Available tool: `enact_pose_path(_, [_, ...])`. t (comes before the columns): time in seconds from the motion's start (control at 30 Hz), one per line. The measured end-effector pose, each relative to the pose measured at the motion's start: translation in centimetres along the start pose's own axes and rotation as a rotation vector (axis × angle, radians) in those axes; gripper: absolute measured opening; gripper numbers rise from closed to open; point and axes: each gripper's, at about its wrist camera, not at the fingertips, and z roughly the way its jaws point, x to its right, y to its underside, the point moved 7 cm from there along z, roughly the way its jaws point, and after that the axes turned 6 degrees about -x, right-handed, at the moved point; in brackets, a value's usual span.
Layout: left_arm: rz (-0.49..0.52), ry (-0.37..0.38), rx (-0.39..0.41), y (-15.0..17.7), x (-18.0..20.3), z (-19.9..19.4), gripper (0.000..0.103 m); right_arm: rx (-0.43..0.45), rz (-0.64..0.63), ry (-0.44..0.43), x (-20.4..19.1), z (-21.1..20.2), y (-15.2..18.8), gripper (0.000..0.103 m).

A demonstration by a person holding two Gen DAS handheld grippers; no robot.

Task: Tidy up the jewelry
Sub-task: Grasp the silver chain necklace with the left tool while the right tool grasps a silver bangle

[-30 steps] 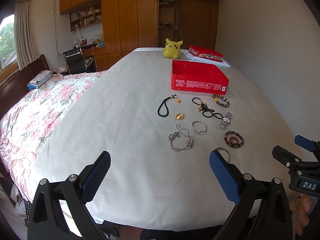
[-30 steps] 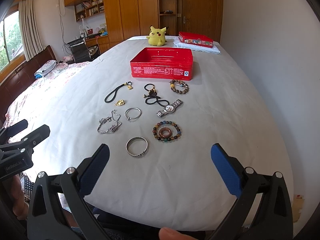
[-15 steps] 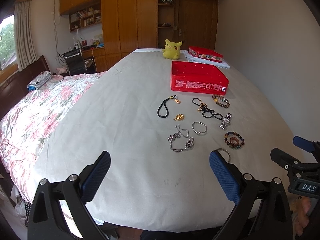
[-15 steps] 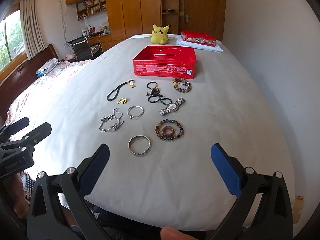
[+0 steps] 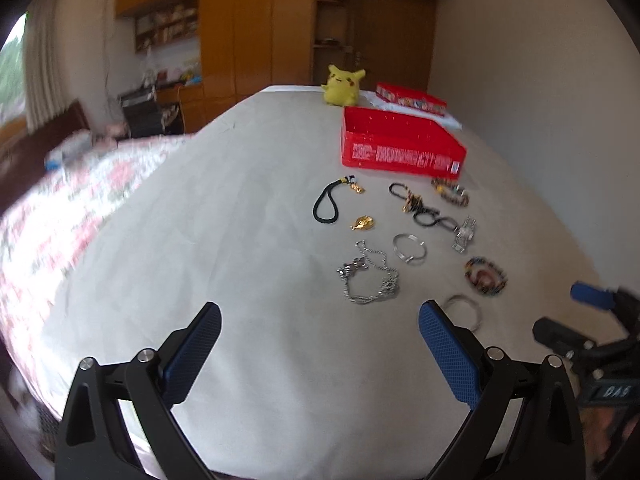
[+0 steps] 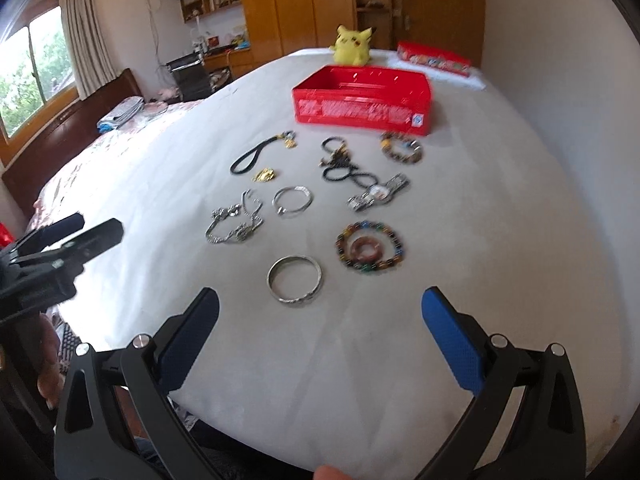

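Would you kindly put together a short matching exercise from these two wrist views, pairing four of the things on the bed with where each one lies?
Things:
1. silver bangle
2. wristwatch
3. yellow plush toy
4. black cord loop

Places:
A. beyond the red box, at the far end of the bed
B. nearest the right gripper, just ahead of its open fingers
C. leftmost of the row closest to the red box
D. between the black bead strand and the multicoloured bead bracelet

Pairs: 1-B, 2-D, 3-A, 4-C
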Motion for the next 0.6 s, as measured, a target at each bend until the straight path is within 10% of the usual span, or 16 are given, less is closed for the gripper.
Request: enact_pose_path(0.6, [0.123,0.149,-0.132,-1.0,1.4,7.8,0.099,-0.141,-0.058,0.013,-1.0,9.6,0.1,0.100])
